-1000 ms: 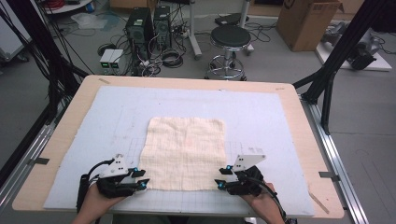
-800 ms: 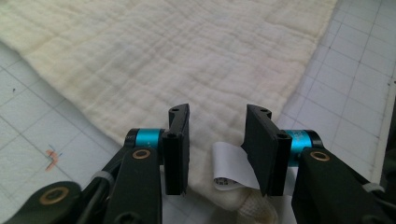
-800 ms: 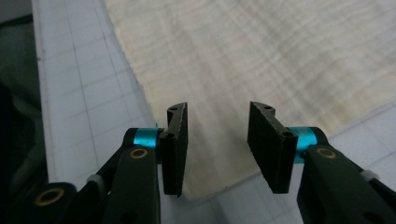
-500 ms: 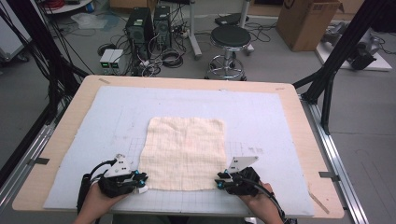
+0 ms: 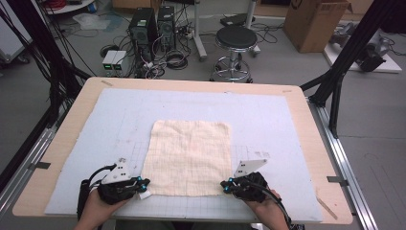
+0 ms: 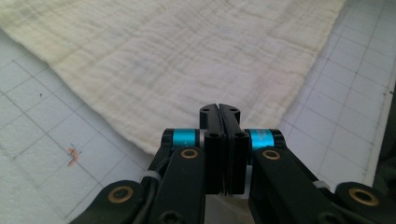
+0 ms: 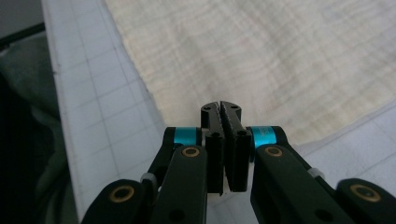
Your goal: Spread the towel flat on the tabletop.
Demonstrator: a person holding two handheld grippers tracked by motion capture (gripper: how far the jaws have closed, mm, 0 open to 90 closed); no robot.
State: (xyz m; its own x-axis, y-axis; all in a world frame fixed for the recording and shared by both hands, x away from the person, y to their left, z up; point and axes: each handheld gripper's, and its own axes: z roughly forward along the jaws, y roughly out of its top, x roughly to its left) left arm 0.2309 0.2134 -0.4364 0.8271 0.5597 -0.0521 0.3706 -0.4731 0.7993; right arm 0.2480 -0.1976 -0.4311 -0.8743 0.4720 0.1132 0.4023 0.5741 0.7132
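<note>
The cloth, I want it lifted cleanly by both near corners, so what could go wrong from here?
1. Each tool, left and right, has just closed at a near corner of the cloth; whether it pinches fabric can't be seen, so a corner may slip out.
2. The grips are at the very edge, so one side may drop and the cloth hang skewed.
3. Uneven pulling could drag it across the mat and wrinkle it.
</note>
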